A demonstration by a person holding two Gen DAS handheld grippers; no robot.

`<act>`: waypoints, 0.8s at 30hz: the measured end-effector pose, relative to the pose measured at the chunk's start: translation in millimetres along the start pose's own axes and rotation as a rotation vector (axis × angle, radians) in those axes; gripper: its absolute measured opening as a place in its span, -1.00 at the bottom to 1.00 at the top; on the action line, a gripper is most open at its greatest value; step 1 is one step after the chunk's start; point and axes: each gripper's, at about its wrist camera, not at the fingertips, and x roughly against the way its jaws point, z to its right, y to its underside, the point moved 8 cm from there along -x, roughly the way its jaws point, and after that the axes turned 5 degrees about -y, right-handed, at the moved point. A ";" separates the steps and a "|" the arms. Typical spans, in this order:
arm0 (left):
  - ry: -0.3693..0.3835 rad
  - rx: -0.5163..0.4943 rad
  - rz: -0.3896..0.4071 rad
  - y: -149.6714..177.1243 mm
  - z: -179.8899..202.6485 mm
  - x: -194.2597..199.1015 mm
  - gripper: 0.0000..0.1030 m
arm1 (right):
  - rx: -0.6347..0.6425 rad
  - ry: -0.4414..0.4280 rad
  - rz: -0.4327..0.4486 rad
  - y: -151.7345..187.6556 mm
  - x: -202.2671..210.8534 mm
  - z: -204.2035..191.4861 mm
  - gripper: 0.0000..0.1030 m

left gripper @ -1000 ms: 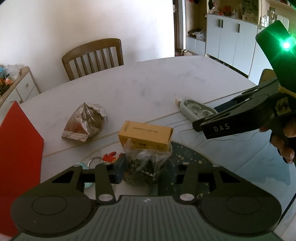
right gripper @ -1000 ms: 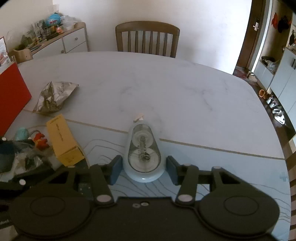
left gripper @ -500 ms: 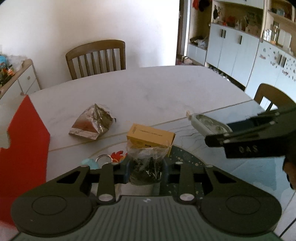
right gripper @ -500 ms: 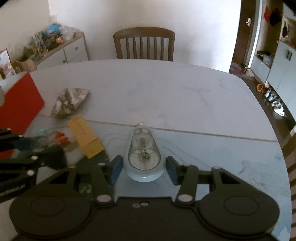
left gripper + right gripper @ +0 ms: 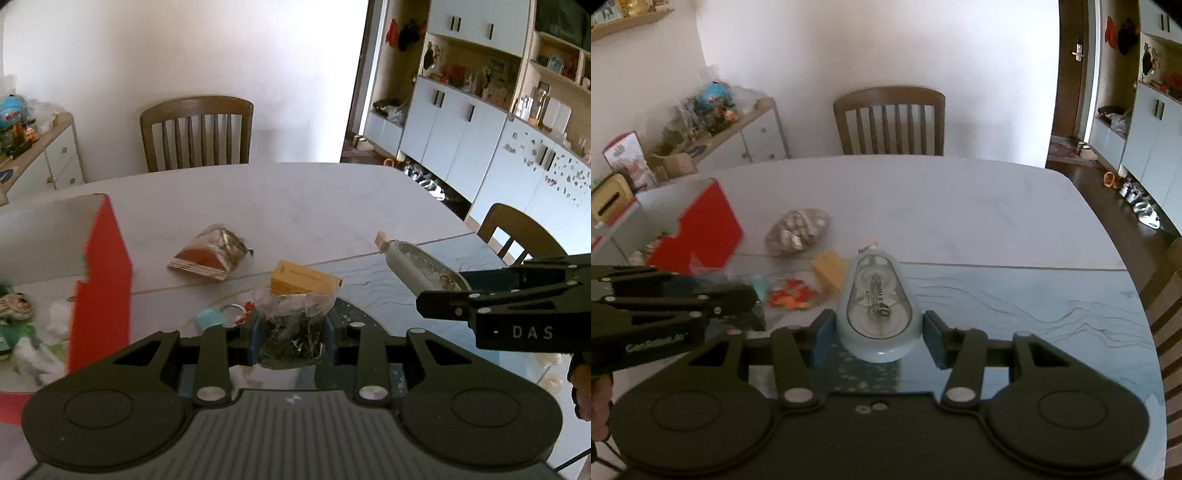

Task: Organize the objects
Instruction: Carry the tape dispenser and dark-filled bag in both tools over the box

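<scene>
My left gripper (image 5: 292,338) is shut on a clear plastic bag of dark dried leaves (image 5: 291,332) and holds it above the table. My right gripper (image 5: 879,332) is shut on a pale blue correction tape dispenser (image 5: 878,314), also lifted; it shows in the left wrist view (image 5: 421,271). On the table lie a yellow box (image 5: 304,282), a crumpled foil snack bag (image 5: 212,254) and a key ring with red and blue charms (image 5: 225,314). A red open box (image 5: 101,280) with toys inside stands at the left.
A white marble table (image 5: 960,206) carries a blue patterned mat (image 5: 1034,295). A wooden chair (image 5: 890,122) stands at the far side and another (image 5: 517,232) at the right. A sideboard with clutter (image 5: 713,125) is at the left wall.
Both grippers have risen from the table with their objects. The left gripper has moved so the red box's open inside comes into view.
</scene>
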 end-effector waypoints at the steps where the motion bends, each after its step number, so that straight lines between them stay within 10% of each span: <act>1: -0.001 0.005 0.000 -0.5 -4.0 4.3 -0.38 | 0.001 -0.004 0.004 -0.6 3.7 -5.6 -0.03; 24: -0.087 0.110 0.075 -12.4 -160.8 91.0 -0.38 | 0.120 -0.143 0.068 -45.9 1.4 -178.8 -0.03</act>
